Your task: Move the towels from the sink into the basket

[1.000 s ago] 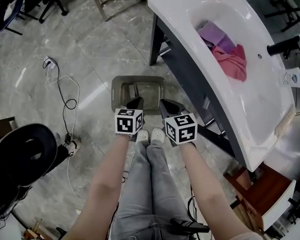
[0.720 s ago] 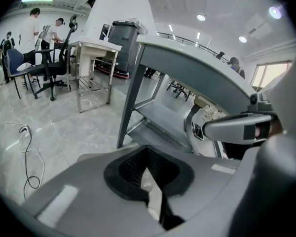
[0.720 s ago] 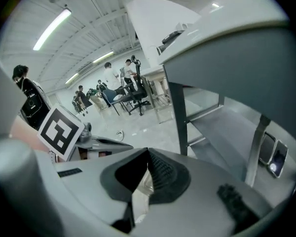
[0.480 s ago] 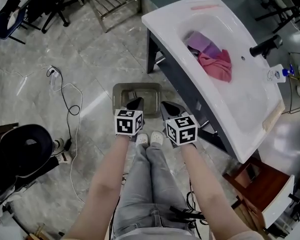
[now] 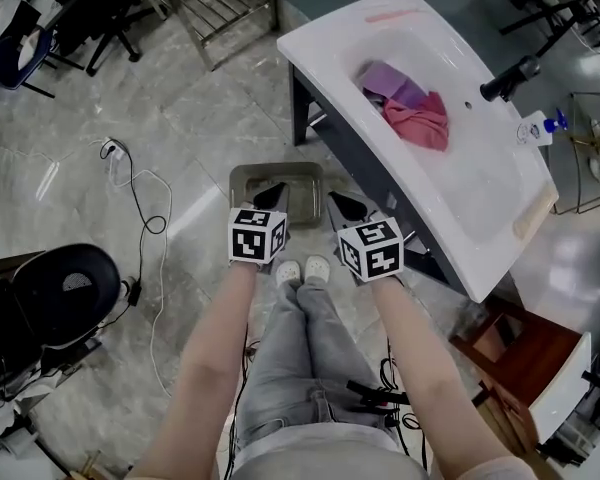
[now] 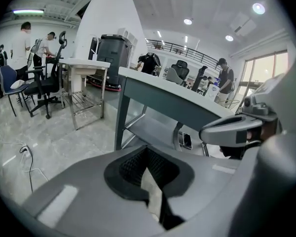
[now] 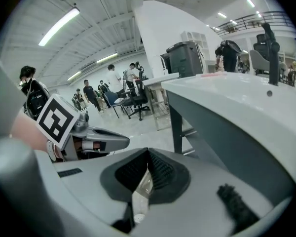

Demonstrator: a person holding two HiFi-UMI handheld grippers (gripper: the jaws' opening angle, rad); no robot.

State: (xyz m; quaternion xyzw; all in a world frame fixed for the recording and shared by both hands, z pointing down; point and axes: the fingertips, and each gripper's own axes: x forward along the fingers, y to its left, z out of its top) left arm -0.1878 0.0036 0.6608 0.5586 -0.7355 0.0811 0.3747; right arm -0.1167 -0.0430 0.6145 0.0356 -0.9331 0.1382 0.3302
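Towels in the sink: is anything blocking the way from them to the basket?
Only the sink's near rim: the towels lie in the basin and must be lifted over it. The basket stands open on the floor; nothing visible covers it.

Head view: bright, even indoor light, sharp overall, shadows faint. Soft glare streaks on glossy floor, left of and beyond the left gripper fingers. Sink, to their right, nearly blown-out white. Both gripper views: fisheye, black vignette at corners, lines bend twd edges. Ceiling lamps up-right of fingers; tube light up-left. Gripper body nearest lens soft, out of focus.
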